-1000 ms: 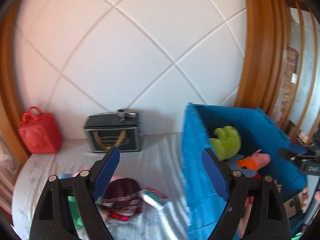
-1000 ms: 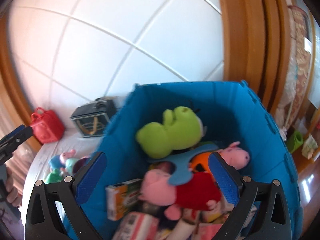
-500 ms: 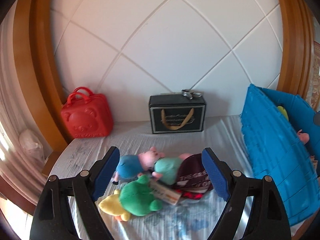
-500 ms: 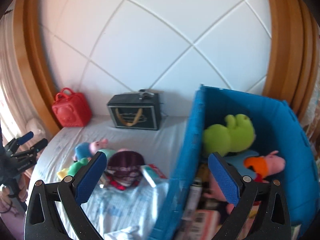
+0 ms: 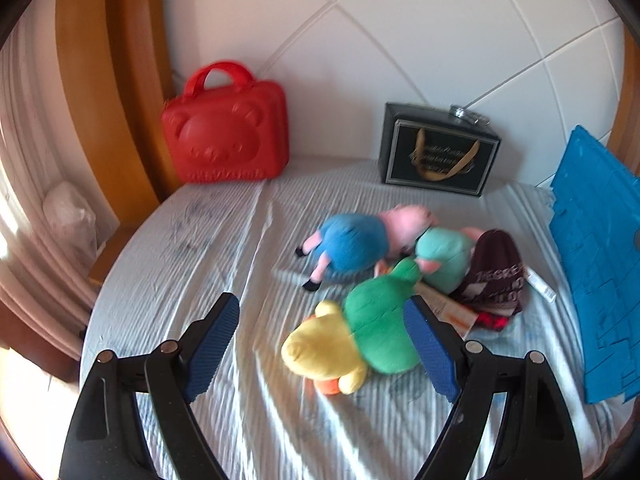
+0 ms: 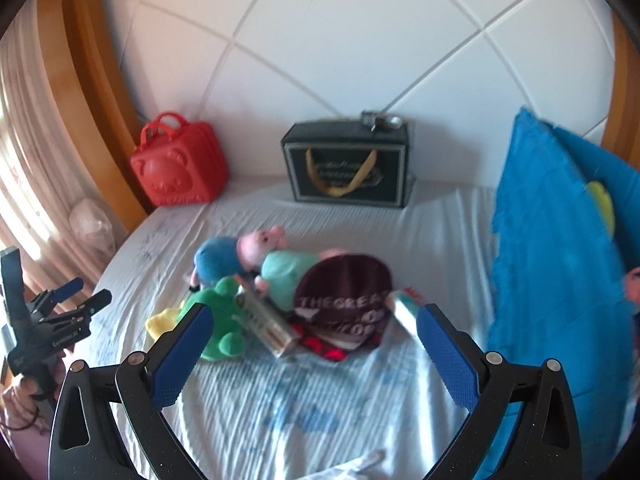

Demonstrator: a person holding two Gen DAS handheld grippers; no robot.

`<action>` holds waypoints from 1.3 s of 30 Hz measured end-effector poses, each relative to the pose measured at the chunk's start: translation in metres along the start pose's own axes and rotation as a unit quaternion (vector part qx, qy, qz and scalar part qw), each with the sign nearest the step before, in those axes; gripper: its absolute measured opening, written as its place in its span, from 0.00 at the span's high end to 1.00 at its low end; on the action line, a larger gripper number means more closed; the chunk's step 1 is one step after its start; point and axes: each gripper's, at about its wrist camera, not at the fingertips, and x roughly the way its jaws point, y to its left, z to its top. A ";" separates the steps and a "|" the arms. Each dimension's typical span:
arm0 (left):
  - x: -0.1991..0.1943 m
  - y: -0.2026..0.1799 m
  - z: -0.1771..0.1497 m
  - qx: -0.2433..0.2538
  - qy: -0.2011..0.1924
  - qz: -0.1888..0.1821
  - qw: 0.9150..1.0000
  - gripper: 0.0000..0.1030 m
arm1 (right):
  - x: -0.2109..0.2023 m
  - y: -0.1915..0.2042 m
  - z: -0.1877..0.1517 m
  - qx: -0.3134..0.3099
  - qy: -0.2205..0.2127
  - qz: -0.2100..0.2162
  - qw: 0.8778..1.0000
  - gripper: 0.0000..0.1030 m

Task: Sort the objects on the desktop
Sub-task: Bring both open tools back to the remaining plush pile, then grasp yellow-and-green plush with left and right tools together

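A pile of toys lies on the white striped sheet (image 5: 208, 248): a green-and-yellow plush (image 5: 376, 328), a blue pig plush (image 5: 352, 242), a teal pig plush (image 5: 444, 256), a maroon beanie (image 5: 496, 276) and a long carton (image 6: 266, 322). My left gripper (image 5: 322, 308) hangs open just in front of the green plush, nothing between its pads. My right gripper (image 6: 314, 312) is open too, above the sheet short of the beanie (image 6: 344, 292) and green plush (image 6: 218, 312). The blue bin (image 6: 552, 240) stands at the right, with a lime plush (image 6: 602, 204) inside.
A red bear-faced case (image 5: 226, 132) and a black gift bag (image 5: 438, 156) stand against the white quilted headboard. Wooden frame and curtains run along the left. The right wrist view shows the left gripper (image 6: 90, 290) in a hand at far left. A small box (image 6: 406, 306) lies beside the beanie.
Both grippers swung left and down, away from the blue bin and toward the toy pile on the sheet. Their jaws stayed open.
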 end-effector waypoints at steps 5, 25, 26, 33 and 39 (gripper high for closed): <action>0.029 0.023 -0.040 -0.035 0.025 0.008 0.999 0.18 | 0.060 0.033 -0.031 -0.012 0.045 0.014 0.999 0.00; 0.104 0.015 -0.092 -0.052 0.095 0.004 0.994 0.18 | 0.169 0.090 -0.079 -0.061 0.138 0.059 0.987 0.00; 0.107 0.012 -0.091 -0.046 0.098 0.003 0.994 0.18 | 0.173 0.090 -0.079 -0.060 0.140 0.060 0.987 0.00; 0.127 -0.002 -0.089 -0.016 0.118 0.007 0.993 0.18 | 0.188 0.099 -0.075 -0.073 0.148 0.060 0.985 0.00; 0.143 -0.004 -0.083 -0.015 0.135 -0.002 0.991 0.17 | 0.206 0.112 -0.075 -0.089 0.161 0.066 0.981 0.00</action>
